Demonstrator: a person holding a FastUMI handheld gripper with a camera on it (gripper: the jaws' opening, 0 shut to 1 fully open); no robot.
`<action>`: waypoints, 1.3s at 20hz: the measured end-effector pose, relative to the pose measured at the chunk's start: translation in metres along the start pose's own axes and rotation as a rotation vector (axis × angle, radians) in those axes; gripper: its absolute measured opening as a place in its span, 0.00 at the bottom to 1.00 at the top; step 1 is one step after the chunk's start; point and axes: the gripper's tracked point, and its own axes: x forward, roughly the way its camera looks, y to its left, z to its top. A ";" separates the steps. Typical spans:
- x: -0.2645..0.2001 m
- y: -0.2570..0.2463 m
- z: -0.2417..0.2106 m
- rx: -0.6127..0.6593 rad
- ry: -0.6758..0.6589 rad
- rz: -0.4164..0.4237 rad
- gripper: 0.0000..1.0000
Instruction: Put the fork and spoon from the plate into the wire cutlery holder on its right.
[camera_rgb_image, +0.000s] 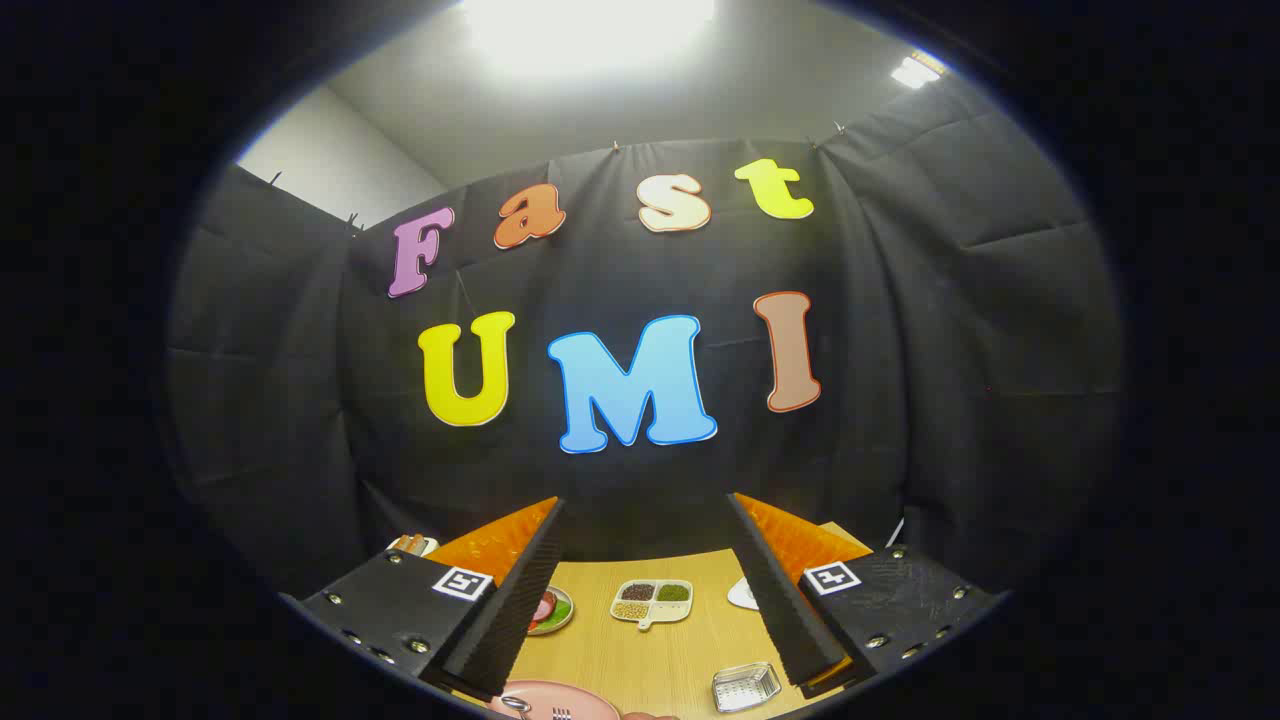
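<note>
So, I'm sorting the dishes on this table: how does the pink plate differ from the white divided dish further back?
The pink plate is round and undivided; the white divided dish is squarish with four compartments. The plate holds a spoon and a fork; the dish holds grains or seeds. The plate lies near the open gripper, the dish further ahead. Both rest on the wooden table.
</note>
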 end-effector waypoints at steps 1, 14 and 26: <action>0.002 0.001 -0.003 0.004 0.009 0.003 0.97; 0.023 0.039 -0.103 -0.079 0.164 0.130 0.98; -0.017 0.083 -0.289 -0.141 0.549 0.255 0.96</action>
